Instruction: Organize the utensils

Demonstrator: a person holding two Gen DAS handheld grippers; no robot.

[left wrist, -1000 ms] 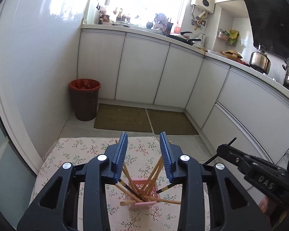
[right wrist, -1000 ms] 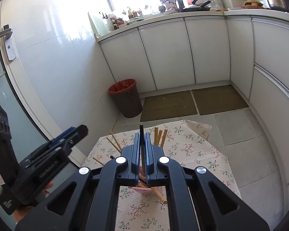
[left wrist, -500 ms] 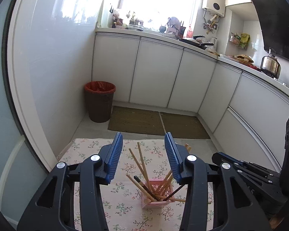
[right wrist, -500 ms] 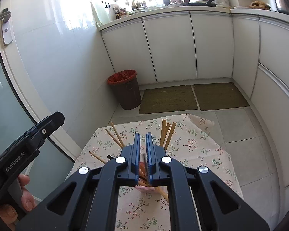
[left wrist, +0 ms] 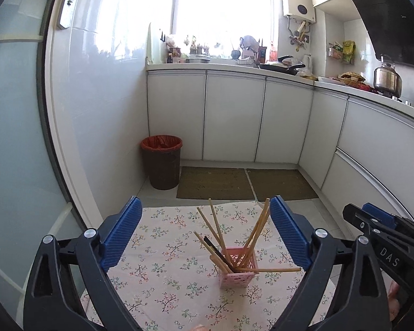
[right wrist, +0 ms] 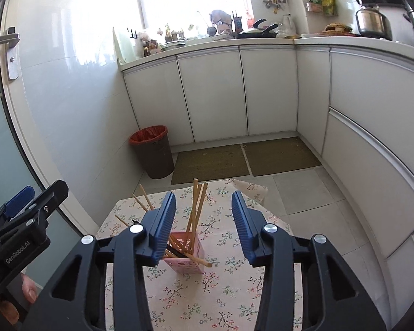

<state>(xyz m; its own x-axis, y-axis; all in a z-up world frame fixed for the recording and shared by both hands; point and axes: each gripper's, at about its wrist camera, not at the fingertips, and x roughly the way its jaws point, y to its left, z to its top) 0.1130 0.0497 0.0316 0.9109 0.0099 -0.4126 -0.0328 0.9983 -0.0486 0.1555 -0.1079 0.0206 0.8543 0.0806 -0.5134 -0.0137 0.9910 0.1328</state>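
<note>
A pink lattice holder point(left wrist: 238, 271) point(right wrist: 189, 264) stands on the floral tablecloth point(left wrist: 162, 275). Several wooden chopsticks point(left wrist: 215, 229) point(right wrist: 197, 204) and one black chopstick point(left wrist: 215, 251) lean out of it. My left gripper point(left wrist: 205, 202) hangs above and in front of the holder, its jaws opening wide with nothing between the pads. My right gripper point(right wrist: 203, 195) is just above the holder, jaws opening and holding nothing. Each gripper shows at the edge of the other's view: the right gripper point(left wrist: 358, 216) and the left gripper point(right wrist: 41, 195), with a hand point(right wrist: 27, 287) below it.
Beyond the table's far edge are a tiled floor, two brown mats point(left wrist: 215, 183) and a bin with a red liner point(left wrist: 161, 165). White cabinets point(left wrist: 234, 115) run along the back and right. A glass door point(left wrist: 13, 138) stands at the left.
Both grippers drew back and up from the holder. The right jaws, shut on the black chopstick before, have opened and it now rests in the holder. The left jaws spread much wider.
</note>
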